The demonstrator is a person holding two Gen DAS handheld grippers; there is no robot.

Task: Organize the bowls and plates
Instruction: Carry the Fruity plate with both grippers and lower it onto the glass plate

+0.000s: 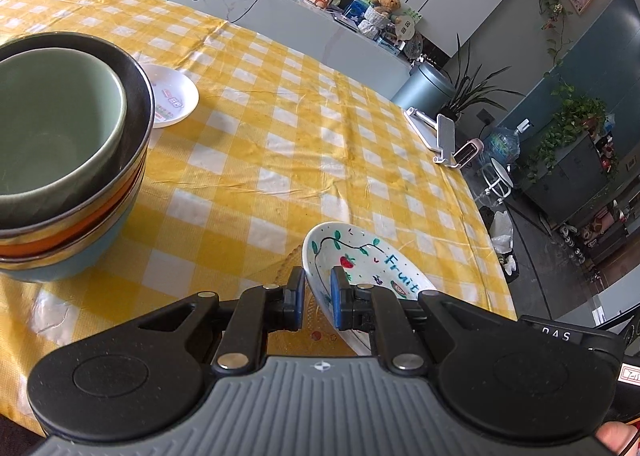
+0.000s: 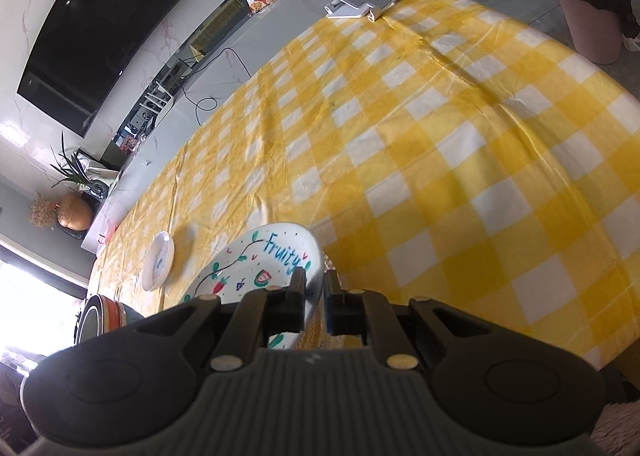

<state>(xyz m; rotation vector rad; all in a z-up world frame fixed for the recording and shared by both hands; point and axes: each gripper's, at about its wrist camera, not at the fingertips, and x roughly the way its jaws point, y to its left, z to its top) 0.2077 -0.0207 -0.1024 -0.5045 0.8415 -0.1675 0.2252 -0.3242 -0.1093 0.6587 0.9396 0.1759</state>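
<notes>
Yellow-checked tablecloth (image 1: 280, 144); both tools, left (image 1: 318, 296) and right (image 2: 315, 298), clamp fruit plate (image 1: 360, 260) rim.

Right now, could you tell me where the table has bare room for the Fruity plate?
Bare cloth lies between the bowl stack, the small white plate and the phone stand. It is crowded around the stack, where the white plate sits close behind. Both tongs grip the Fruity plate.

"Fruity" lettered in blue across white painted plate (image 2: 256, 256); in left wrist view same plate (image 1: 368, 260) read as "Fruit", last letter cut off. "DAS" printed white on black casing (image 1: 560, 336) at right edge.
</notes>
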